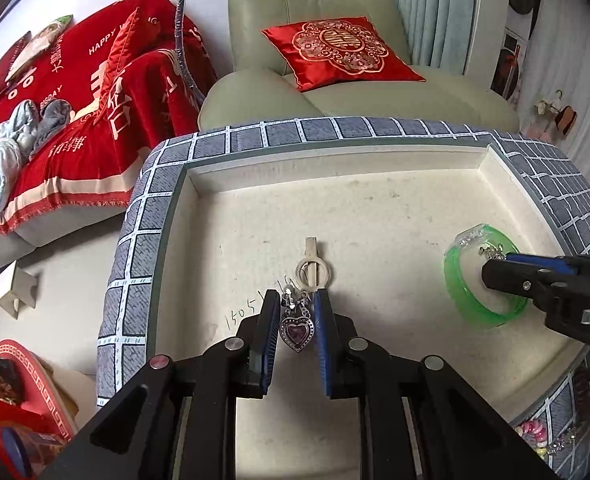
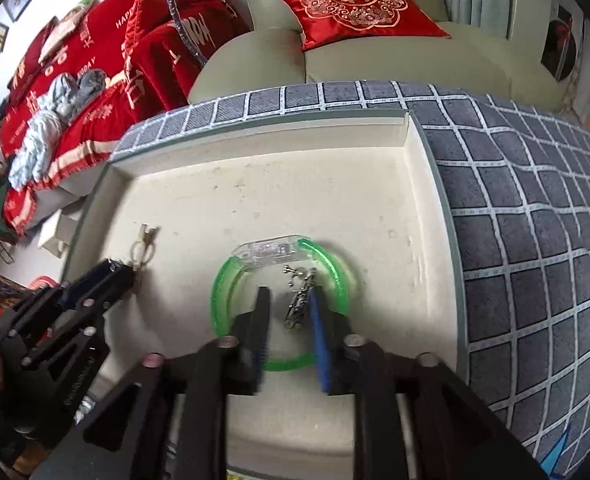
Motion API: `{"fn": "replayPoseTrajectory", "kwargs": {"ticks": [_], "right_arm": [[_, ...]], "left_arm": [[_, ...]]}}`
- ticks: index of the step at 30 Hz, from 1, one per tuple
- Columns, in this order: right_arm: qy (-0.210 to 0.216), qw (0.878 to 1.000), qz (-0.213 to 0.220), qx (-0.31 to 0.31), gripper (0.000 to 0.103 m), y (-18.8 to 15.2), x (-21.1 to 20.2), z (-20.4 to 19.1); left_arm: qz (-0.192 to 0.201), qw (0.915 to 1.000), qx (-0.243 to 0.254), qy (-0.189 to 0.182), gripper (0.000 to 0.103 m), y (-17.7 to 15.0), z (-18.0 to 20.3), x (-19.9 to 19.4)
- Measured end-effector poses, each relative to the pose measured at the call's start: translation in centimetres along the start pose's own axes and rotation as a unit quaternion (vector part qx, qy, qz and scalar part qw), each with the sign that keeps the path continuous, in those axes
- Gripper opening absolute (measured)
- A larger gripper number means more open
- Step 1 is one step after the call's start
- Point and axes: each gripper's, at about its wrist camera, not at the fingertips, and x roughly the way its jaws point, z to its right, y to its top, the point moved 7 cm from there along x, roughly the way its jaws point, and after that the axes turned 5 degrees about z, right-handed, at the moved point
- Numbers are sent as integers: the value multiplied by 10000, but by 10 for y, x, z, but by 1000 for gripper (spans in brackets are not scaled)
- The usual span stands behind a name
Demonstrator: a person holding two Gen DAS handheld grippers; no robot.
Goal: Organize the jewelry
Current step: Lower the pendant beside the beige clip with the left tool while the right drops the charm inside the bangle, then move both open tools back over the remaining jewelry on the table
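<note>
Now your left tongs (image 1: 295,312) pinch the heart pendant (image 1: 296,330) over the tray (image 1: 255,216); your right tongs (image 2: 285,300) stand parted, a silver charm (image 2: 300,304) loose against one pad inside the green bangle (image 2: 223,280).

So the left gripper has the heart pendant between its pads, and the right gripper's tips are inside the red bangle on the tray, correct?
One thing is off: the bangle is green, not red, as the right wrist view shows. The rest stands: the left gripper has the heart pendant between its pads, and the right gripper reaches inside the bangle's ring on the tray.
</note>
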Motion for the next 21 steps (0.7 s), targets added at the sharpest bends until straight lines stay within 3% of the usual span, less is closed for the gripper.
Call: {"fn": "replayPoseTrajectory", "kwargs": {"ticks": [2, 5, 8, 10, 11, 12, 13, 16, 21], "right_arm": [[143, 9998, 136, 52, 54, 2, -10, -2], [258, 9992, 296, 89, 55, 3, -27, -5], [393, 9982, 390, 213, 64, -1, -43, -5], [475, 9974, 450, 296, 65, -4, -54, -4], [494, 9972, 463, 322, 65, -6, -57, -3], [516, 9968, 483, 369, 65, -9, -61, -3], [531, 9966, 488, 410, 65, -11, -64, -2], [596, 9957, 517, 492, 66, -19, -73, -2], [675, 9946, 559, 547, 78, -35, -88, -3]], "left_arm": [[3, 10000, -14, 17, 34, -1, 0, -1], [26, 10000, -34, 6, 34, -1, -1, -1], [20, 10000, -91, -34, 34, -1, -2, -1], [74, 9999, -82, -33, 37, 0, -2, -4], [95, 9999, -56, -12, 48, 0, -2, -5], [142, 9999, -52, 28, 84, 1, -3, -8], [219, 9997, -68, 71, 101, 2, -4, -10], [374, 9992, -16, 146, 101, 5, -4, -18], [526, 9985, 38, 155, 101, 5, -7, -41]]}}
